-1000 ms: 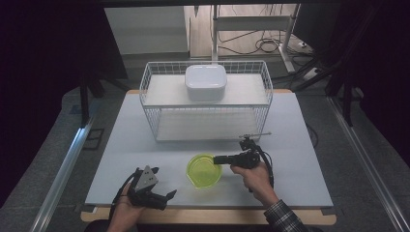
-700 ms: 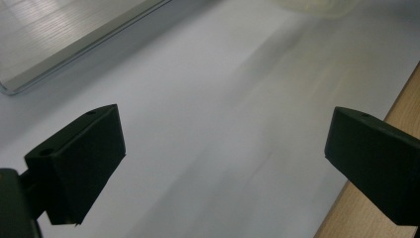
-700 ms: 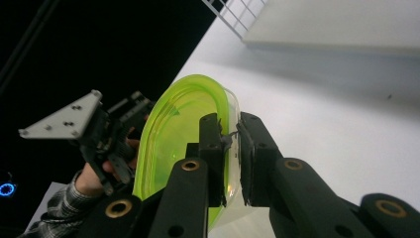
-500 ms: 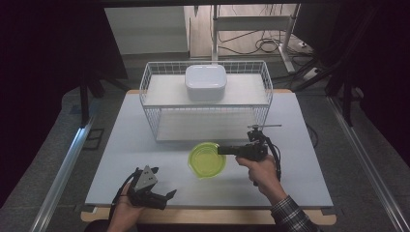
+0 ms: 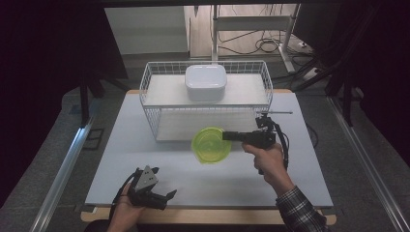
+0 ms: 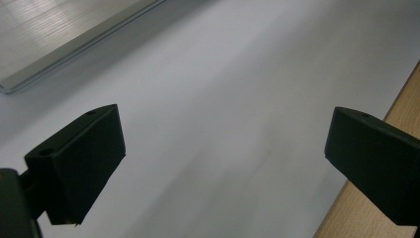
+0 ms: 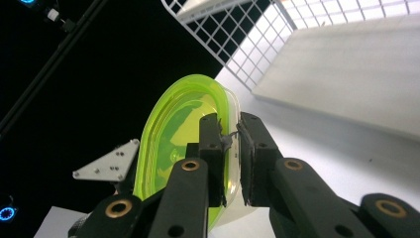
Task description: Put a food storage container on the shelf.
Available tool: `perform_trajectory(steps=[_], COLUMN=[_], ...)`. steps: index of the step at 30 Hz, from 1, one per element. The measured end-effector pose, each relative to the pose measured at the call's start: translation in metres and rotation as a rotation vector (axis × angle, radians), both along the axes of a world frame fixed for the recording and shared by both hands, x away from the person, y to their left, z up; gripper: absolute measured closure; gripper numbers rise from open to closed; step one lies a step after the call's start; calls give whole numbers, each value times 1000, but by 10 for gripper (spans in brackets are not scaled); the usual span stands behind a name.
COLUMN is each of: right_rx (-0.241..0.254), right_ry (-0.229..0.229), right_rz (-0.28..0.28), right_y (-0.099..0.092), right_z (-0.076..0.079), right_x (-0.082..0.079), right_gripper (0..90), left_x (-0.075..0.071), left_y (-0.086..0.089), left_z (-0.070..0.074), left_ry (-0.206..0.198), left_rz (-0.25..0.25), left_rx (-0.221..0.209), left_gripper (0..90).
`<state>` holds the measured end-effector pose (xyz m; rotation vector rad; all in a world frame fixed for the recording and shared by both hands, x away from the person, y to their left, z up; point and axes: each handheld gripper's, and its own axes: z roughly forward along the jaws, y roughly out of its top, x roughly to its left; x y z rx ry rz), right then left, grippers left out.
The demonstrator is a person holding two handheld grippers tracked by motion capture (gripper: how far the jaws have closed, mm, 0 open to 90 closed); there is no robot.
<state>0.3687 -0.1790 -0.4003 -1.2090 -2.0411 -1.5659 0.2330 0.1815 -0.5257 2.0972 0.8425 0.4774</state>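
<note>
Green bowl (image 5: 210,145), translucent and lime coloured, hangs in the air just in front of the white wire basket (image 5: 159,94), near the basket's front wall and a little right of its middle. I see it lifted clear of the pale surface (image 5: 145,159), tipped so its hollow faces up and toward me. My right gripper (image 5: 227,136) has it by the rim on the side away from the basket's left end; in the right gripper view the bowl (image 7: 178,134) sits pinched between the two black jaws, one pad inside the wall and one outside, clenched on that rim. The person's right hand (image 5: 266,157) holds that gripper level, pointing along the basket's front, with a plaid sleeve (image 5: 302,210) behind it.

Inside the basket, on its raised shelf toward the back, rests a white square container (image 5: 206,82).

My left gripper (image 5: 167,197) lies well apart from the basket, near the surface's front edge, held by the left hand (image 5: 126,210). In the left gripper view its jaws stand wide and released, with bare surface between them.
</note>
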Motion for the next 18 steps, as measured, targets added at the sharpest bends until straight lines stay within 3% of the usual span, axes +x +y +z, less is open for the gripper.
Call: perform_trajectory(steps=[18], right_rx=[24], right_ry=[-51], right_rz=[-24], right_y=[-1], right_z=[40], right_x=[12], right_gripper=[815], left_x=[0], left_y=[0], left_z=[-1], left_ry=[2], left_rz=[2], left_rx=[-6], left_gripper=[20])
